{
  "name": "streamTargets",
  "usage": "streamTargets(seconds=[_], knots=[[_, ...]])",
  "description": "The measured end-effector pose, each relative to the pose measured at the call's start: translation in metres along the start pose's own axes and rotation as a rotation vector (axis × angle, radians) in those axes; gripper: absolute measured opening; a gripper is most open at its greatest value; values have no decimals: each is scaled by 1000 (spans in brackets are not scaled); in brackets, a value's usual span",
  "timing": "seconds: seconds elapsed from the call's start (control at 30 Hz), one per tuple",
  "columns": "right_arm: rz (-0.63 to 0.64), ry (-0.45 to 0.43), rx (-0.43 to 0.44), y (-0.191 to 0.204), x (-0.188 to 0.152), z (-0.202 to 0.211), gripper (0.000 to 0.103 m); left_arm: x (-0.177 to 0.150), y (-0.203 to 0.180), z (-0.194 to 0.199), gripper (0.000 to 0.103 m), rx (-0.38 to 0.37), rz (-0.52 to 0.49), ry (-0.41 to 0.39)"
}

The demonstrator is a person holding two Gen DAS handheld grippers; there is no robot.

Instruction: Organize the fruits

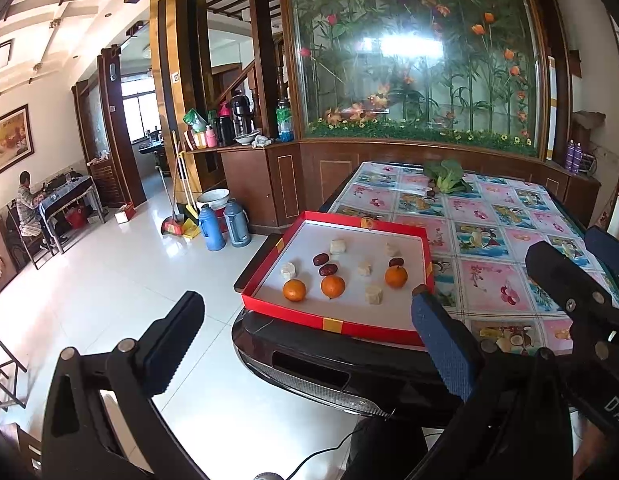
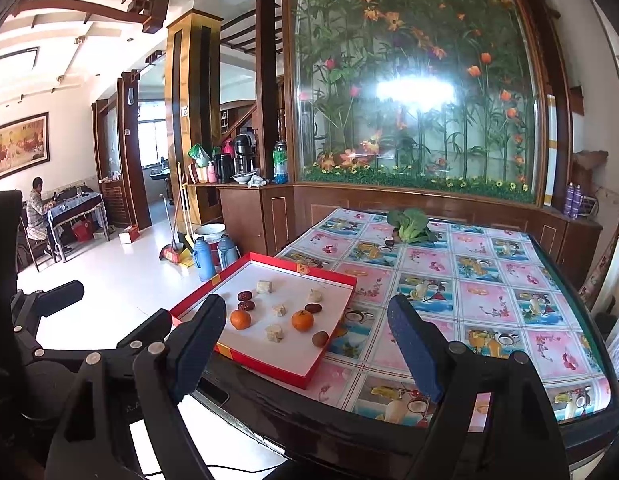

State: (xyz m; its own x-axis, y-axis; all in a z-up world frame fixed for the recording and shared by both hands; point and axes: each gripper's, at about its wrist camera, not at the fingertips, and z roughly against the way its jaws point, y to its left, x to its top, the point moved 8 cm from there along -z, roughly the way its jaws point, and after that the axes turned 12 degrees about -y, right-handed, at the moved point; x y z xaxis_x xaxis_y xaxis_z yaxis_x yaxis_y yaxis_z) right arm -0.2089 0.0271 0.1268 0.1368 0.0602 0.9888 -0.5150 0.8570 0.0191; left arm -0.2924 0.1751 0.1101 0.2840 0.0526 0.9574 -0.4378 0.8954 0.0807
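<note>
A red tray [image 1: 329,322] with a white floor sits at the near left corner of the table. It holds three oranges [image 1: 332,286], dark red dates [image 1: 320,259] and several pale cubes [image 1: 373,294]. In the right wrist view two oranges [image 2: 302,319] show, with a brown round fruit [image 2: 320,339] by the tray's right rim [image 2: 269,364]. My left gripper [image 1: 309,320] hangs open short of the table's near edge, nothing between its fingers. My right gripper [image 2: 309,340] is also open and empty, just before the tray, and shows at the right in the left wrist view [image 1: 577,248].
The table [image 2: 469,312] carries a flowered cloth, with a green leafy vegetable [image 2: 409,228] at its far side. A glass panel with artificial flowers stands behind it. Blue thermos flasks [image 1: 213,228] and a broom are on the tiled floor at left. A person sits at a far desk.
</note>
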Motion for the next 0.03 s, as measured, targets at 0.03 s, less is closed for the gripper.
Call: streamTargets(seconds=[0.03], knots=[[-1, 3, 1, 1, -1, 0, 83, 0, 0, 1, 103, 1, 0, -4]])
